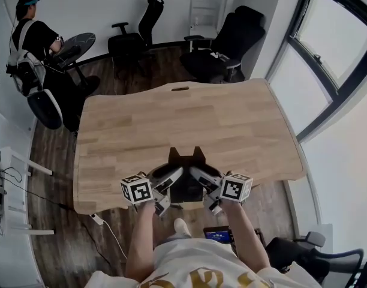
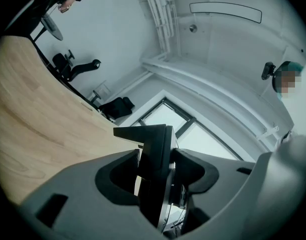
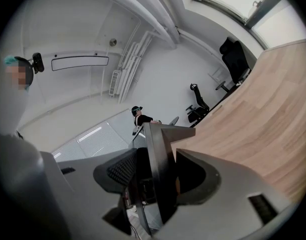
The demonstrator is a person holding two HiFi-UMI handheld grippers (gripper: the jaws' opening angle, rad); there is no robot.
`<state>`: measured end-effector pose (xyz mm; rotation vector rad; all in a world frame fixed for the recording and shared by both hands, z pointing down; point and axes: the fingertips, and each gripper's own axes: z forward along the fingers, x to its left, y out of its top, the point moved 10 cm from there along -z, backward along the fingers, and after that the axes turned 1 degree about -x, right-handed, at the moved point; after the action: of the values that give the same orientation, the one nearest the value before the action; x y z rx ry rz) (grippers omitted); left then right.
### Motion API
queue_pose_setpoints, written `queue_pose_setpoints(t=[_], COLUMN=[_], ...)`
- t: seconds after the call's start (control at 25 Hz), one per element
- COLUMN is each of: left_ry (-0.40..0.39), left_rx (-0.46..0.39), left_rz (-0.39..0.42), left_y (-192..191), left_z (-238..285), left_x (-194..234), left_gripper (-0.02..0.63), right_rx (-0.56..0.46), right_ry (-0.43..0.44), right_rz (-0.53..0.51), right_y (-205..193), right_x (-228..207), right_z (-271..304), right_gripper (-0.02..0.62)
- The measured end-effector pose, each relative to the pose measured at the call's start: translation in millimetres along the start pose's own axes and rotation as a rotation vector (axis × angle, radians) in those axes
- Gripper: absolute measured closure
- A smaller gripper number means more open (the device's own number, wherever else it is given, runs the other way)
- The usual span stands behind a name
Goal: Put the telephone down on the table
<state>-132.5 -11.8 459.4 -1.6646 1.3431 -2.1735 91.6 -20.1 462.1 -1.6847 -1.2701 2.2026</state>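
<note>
Black on pale wood, head view: telephone [image 1: 186, 188] pinned between left gripper [image 1: 173, 180] and right gripper [image 1: 200, 180], one at each flank, equally near; sits at the near edge of the table [image 1: 189, 119], contact with the wood not discernible; long axis pointing away from the person, bare top straight ahead; probably calls for a short carry forward, then a lowering. Left gripper view: jaws fairly wide yet pressed on the telephone [image 2: 155, 169], slab seen edge-on; table [image 2: 33, 119] off to the left. Right gripper view: mirrored hold, jaws clamped on the telephone [image 3: 160, 174]; table [image 3: 263, 114] to the right.
</note>
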Motion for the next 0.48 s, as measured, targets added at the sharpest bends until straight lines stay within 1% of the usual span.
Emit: queue_pose_setpoints(t=[0.2, 0.48], left_ry=[-0.011, -0.022], left_rx=[0.001, -0.002], left_rz=[-0.005, -0.007], left_y=[8.2, 19.6], left_z=[1.7, 5.2], left_x=[15.3, 18.9], left_gripper=[0.396, 0.396], right_rx=[-0.008, -0.014], right_ry=[-0.018, -0.022], right_rz=[-0.007, -0.019], right_y=[2.6, 11.6], right_x=[-4.4, -3.1], right_z=[13.2, 21.4], right_gripper=[0.376, 0.376])
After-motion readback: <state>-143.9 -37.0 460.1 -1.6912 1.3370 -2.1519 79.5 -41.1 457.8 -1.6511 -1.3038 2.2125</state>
